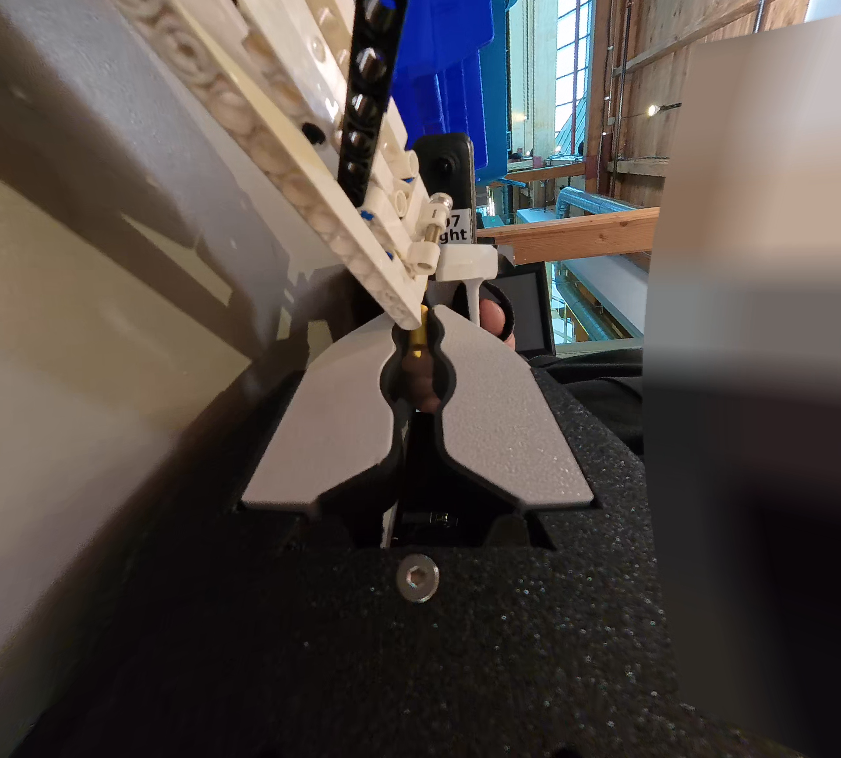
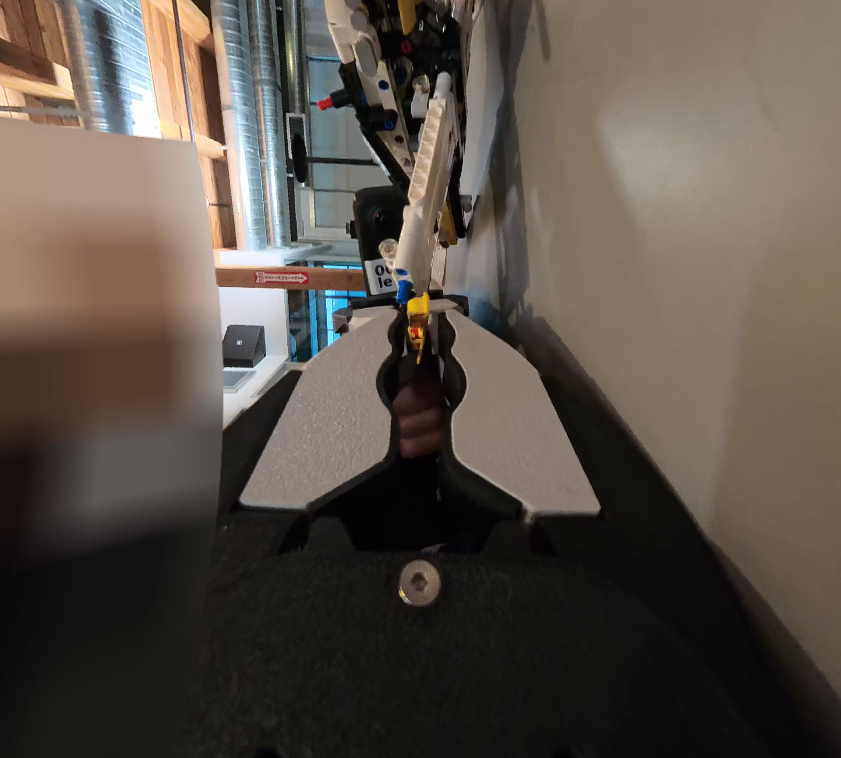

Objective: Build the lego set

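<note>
Both grippers, left (image 1: 421, 338) and right (image 2: 418, 335), pinch the yellow piece (image 1: 417, 338) with their jaws, holding the white beam (image 1: 291, 194) up off the surface (image 2: 682, 190).

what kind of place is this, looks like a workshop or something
Probably a workshop or maker space in a timber-framed hall: wooden beams, exposed metal ducts, and a toy-brick model on a pale table.

The white beam assembly (image 1: 291, 171) and its black strip (image 1: 371, 67) fill the space ahead and to the left of the left gripper (image 1: 421, 338), close against the pale table (image 1: 91, 326). The opposing right gripper (image 1: 459, 267) blocks the way straight ahead. To the right, air stands open toward the wooden rail (image 1: 569, 235).
</note>
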Demonstrator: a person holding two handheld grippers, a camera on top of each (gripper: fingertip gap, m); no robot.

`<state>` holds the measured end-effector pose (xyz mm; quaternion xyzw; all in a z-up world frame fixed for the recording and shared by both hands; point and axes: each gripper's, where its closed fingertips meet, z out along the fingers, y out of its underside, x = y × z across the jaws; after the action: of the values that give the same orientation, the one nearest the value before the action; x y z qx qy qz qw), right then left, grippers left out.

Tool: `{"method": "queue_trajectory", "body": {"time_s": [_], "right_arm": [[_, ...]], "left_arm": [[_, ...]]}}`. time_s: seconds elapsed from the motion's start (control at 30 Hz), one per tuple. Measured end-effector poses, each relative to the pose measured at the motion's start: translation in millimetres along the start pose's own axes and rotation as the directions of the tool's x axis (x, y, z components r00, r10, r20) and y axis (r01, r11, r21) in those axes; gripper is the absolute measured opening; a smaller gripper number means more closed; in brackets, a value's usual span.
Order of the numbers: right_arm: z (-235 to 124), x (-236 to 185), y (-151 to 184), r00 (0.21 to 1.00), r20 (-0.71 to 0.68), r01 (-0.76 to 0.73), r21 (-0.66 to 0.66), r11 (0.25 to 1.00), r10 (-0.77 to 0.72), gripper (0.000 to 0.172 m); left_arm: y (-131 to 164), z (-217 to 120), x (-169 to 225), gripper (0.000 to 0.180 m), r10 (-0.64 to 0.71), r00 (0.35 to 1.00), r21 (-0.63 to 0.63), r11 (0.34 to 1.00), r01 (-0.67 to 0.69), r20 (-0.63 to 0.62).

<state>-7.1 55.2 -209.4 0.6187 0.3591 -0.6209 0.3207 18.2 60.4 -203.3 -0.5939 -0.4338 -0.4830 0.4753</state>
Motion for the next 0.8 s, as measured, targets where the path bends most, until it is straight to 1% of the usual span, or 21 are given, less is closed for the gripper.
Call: {"method": "queue_trajectory", "body": {"time_s": [0.3,0.67,0.8], "right_arm": [[3.2,-3.3,-3.6,1.000,0.024,-0.002,0.092,0.996,0.000,0.011],[6.3,-2.3,-5.9,1.000,0.017,-0.006,0.109,0.994,0.004,0.013],[8.3,-4.1,-5.5,0.999,0.039,-0.020,0.114,0.993,0.016,0.012]], "left_arm": [[-4.2,1.3,3.9,0.007,-0.006,1.000,0.025,1.000,0.007,-0.030],[-6.1,0.8,3.9,0.007,-0.016,0.999,0.040,0.999,0.018,-0.040],[-6.2,1.1,4.2,0.007,-0.022,0.999,0.041,0.999,0.024,-0.048]]}}
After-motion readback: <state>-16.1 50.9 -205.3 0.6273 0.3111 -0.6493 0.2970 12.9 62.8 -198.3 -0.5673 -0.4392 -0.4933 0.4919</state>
